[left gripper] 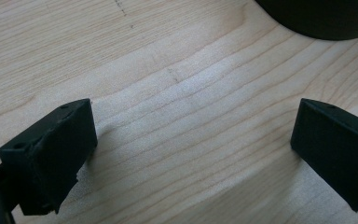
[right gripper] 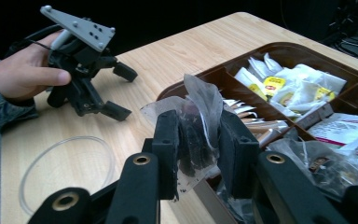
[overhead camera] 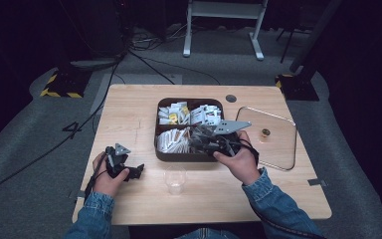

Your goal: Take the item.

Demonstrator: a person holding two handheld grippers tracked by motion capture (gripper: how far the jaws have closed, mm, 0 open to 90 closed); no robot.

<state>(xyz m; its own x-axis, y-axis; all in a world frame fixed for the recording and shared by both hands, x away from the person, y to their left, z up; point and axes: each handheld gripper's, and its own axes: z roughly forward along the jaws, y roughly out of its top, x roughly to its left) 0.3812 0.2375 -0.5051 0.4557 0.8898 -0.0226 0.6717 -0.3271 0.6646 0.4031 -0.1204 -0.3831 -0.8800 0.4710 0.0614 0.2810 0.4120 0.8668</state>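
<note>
On a light wooden table (overhead camera: 129,107), the left gripper (overhead camera: 129,172) rests low by the near left edge, jaws spread wide. The right gripper (right gripper: 196,140) is clamped on a clear plastic sachet of something dark (right gripper: 200,116), held over a dark brown divided tray (overhead camera: 160,149) of white packets (overhead camera: 206,114). A clear plastic cup (overhead camera: 175,180) stands near the tray.

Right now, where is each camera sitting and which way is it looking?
High view: above the person's side, looking down on the table; both forearms show.
Left gripper view: on the left tongs, facing bare tabletop; jaws apart.
Right gripper view: on the right tongs, pinching a clear packet beside the sachet box.
Shared: the right gripper view and high view both show the plastic cup.
</note>
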